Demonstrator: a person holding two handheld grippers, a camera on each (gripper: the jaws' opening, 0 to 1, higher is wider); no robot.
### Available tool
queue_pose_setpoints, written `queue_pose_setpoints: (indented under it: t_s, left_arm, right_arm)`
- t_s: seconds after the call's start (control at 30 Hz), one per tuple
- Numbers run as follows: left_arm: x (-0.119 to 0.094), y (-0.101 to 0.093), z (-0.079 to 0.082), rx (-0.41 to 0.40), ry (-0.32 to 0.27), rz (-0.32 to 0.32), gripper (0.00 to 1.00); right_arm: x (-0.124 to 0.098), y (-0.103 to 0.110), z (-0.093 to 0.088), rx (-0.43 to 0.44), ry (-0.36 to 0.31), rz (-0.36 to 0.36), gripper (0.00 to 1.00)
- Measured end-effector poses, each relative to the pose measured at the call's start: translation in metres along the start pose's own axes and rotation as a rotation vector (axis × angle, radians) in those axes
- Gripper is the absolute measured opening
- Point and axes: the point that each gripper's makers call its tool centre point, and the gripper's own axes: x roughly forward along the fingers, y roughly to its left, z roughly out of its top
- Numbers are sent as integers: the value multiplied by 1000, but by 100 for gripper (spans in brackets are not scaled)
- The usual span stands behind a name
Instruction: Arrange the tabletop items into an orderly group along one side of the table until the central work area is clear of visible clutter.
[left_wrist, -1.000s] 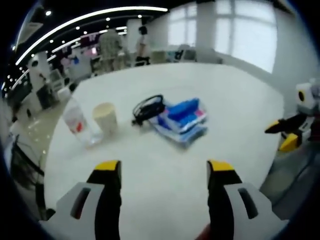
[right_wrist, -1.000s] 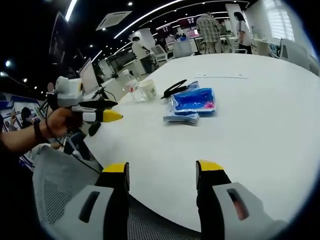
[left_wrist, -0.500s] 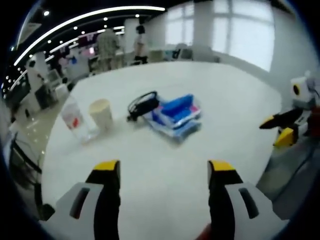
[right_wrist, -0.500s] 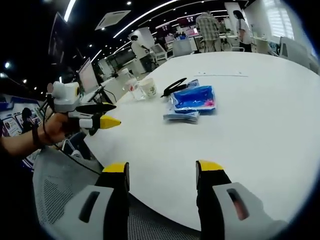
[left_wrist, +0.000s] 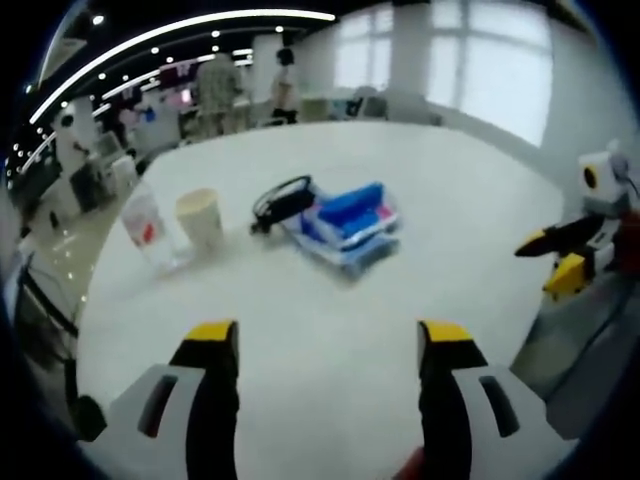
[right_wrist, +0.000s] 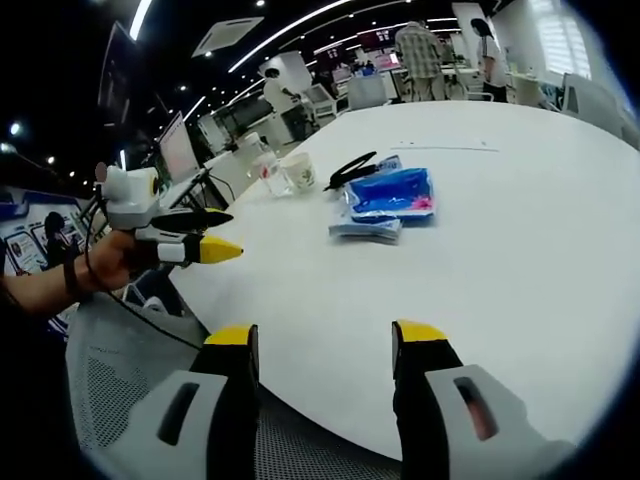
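On the round white table (left_wrist: 330, 310) lie a stack of blue plastic packets (left_wrist: 345, 222), a black coiled cable (left_wrist: 283, 203), a cream paper cup (left_wrist: 200, 217) and a clear plastic bottle (left_wrist: 148, 228). My left gripper (left_wrist: 328, 340) is open over the near table edge, well short of them. In the right gripper view the same packets (right_wrist: 385, 205), cable (right_wrist: 352, 170), cup (right_wrist: 298, 172) and bottle (right_wrist: 268, 174) sit far ahead. My right gripper (right_wrist: 323, 342) is open at the table's edge. The left gripper (right_wrist: 190, 240) appears there, held in a hand at the left. The right gripper (left_wrist: 560, 258) appears at the right of the left gripper view.
A grey mesh chair (right_wrist: 120, 375) stands below the table edge by my right gripper. People (right_wrist: 420, 50) stand at desks beyond the far side of the table. A thin sheet of paper (right_wrist: 440, 151) lies flat far back on the table.
The left gripper view has shifted slightly, so the items sit a little higher and further left. In the right gripper view the hand-held left gripper has dropped a little lower. Nothing on the table moved.
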Motion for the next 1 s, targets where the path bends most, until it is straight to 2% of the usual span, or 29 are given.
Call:
queue_pose_setpoints:
  t_s: [0.4, 0.57, 1.0]
  left_arm:
    - [0, -1, 0, -6, -1, -5, 70]
    - [1, -2, 0, -2, -2, -8, 70]
    - [-1, -2, 0, -10, -5, -8, 69]
  right_arm:
    - [-1, -1, 1, 6, -2, -6, 53]
    - [2, -4, 10, -2, -8, -10, 53]
    - [36, -16, 68, -50, -29, -16, 50]
